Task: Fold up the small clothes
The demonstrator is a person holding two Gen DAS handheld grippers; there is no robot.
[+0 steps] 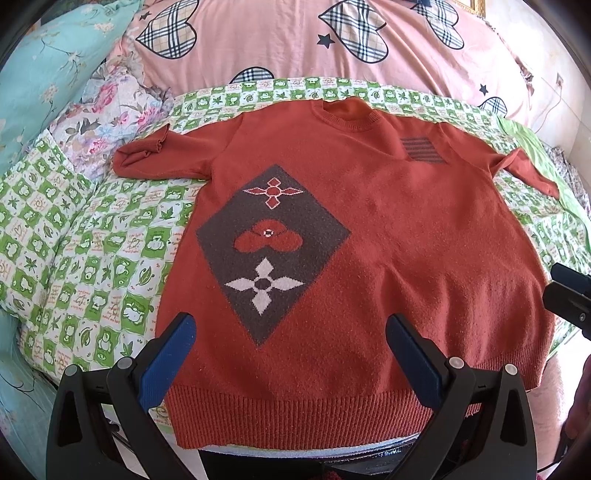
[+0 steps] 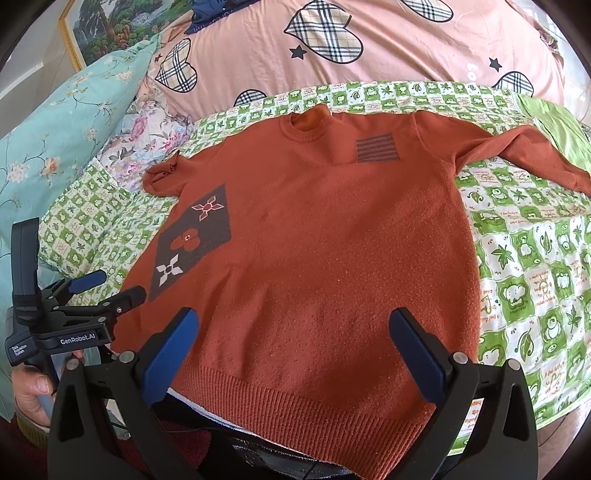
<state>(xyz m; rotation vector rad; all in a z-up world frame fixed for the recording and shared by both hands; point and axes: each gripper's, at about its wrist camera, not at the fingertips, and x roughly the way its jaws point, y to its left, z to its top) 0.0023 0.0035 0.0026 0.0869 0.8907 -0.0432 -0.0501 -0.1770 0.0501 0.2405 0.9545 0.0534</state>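
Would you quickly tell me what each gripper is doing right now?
Left gripper: open, holding nothing, above the orange sweater.
Right gripper: open, holding nothing.

A home bedroom; patterned quilts (image 1: 92,258), floral pillow (image 2: 55,140), framed picture (image 2: 110,33)

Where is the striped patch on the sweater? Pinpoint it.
The striped patch sits on the sweater's chest, just right of the collar in both wrist views, far from the diamond motif.

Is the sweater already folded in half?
No, the orange sweater lies flat and spread open on the green checked quilt, both sleeves stretched out to the sides.
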